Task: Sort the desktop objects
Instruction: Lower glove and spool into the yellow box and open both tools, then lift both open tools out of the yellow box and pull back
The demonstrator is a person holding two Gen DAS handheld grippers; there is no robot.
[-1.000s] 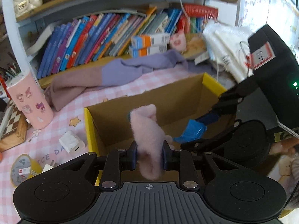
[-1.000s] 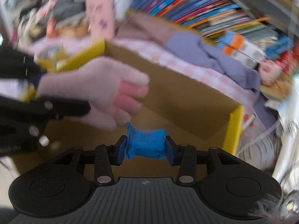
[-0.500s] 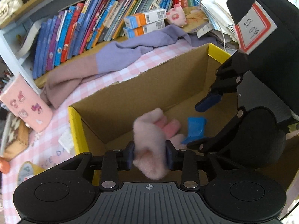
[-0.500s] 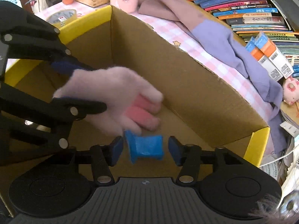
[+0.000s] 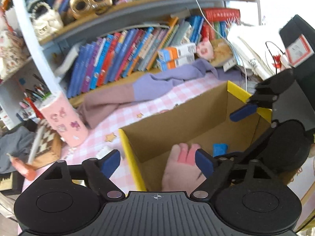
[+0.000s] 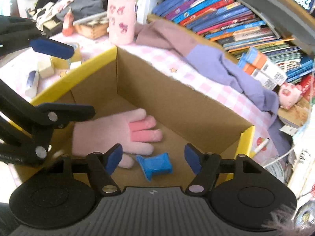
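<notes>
Pink glove (image 6: 118, 135), one; blue spool (image 6: 155, 165), one; both in cardboard box (image 6: 177, 100); left gripper (image 5: 157, 161), right gripper (image 6: 153, 157) spread, empty.

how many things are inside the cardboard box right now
2. A pink glove lies flat on the box floor, and a blue spool lies beside its fingertips, nearer the right gripper. The near corners are hidden.

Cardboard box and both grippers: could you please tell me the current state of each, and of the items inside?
Brown cardboard box with yellow rim: open-topped, upright.
Pink knitted glove: lying flat on the box floor, released.
Blue spool-shaped object: lying on its side beside the glove, released.
Left gripper: open, holding nothing.
Right gripper: open, holding nothing.
</notes>
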